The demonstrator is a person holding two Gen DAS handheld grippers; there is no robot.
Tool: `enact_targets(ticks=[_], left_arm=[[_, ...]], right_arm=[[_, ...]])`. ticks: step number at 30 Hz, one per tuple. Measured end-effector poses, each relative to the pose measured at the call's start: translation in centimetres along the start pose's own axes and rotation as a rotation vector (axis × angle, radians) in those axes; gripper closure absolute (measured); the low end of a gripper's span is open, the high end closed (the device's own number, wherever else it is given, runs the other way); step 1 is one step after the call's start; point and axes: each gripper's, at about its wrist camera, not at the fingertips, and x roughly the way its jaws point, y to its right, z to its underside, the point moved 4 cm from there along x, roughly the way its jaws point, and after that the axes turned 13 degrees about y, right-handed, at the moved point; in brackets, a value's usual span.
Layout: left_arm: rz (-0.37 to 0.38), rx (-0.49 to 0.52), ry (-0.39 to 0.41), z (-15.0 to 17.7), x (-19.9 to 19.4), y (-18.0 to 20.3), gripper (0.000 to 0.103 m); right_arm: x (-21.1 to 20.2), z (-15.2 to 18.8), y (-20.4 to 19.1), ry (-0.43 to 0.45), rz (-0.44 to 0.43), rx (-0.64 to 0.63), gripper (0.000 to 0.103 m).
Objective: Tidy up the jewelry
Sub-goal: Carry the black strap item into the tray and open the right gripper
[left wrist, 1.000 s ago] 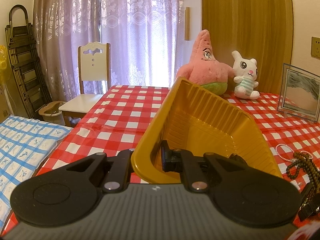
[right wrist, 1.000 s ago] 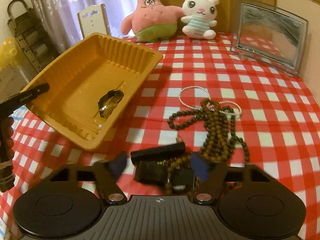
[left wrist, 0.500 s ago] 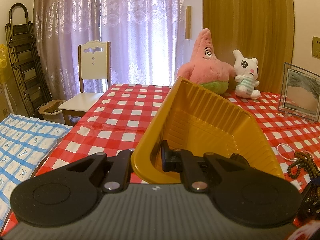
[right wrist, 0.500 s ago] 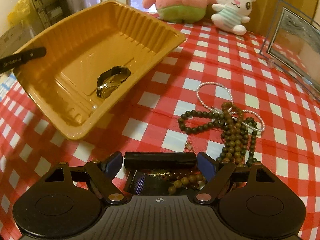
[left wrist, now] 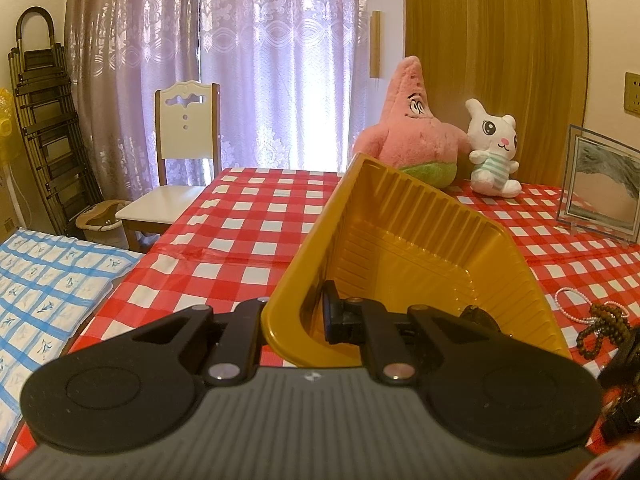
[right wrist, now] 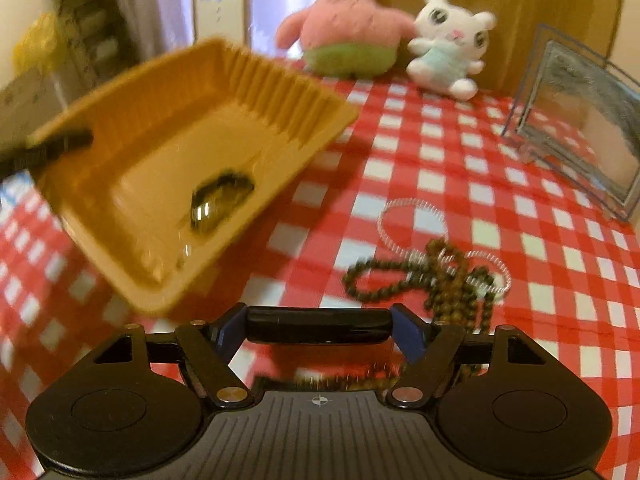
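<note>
Left gripper (left wrist: 294,316) is clamped on the near wall of the yellow tray (left wrist: 420,240), one finger outside, one inside; the tray is tilted, its far end lifted off the bench (left wrist: 240,216). In the right wrist view the tray (right wrist: 168,128) sits at left with a watch (right wrist: 220,202) lying on its floor; this view is motion-blurred.

Right gripper (right wrist: 318,326) has just been closing its jaws: a black bar-shaped object (right wrist: 318,325) spans the gap between the blue pads, each end against a pad, so it is clamped on it. I cannot tell what the object is.

To the right on the red-checked cloth lie a dark bead necklace (right wrist: 432,280) in a heap and a pearl bracelet (right wrist: 414,220) touching it. A glass picture frame (right wrist: 580,128) stands far right.
</note>
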Motion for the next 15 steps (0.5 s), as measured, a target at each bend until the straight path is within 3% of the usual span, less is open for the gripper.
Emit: enact_targets(ticks=[6,15], left_arm=[[-0.001,-0.001,0.0,0.0,0.0,0.0,0.092],[0.0,-0.001,0.0,0.1,0.1,0.1,0.092]], right_arm=[[-0.3,-3.8,-3.0,0.091,-0.134,0.027,0.028],[4.1,-3.9,-7.7,0.03,-0.288,0.063,0.028]])
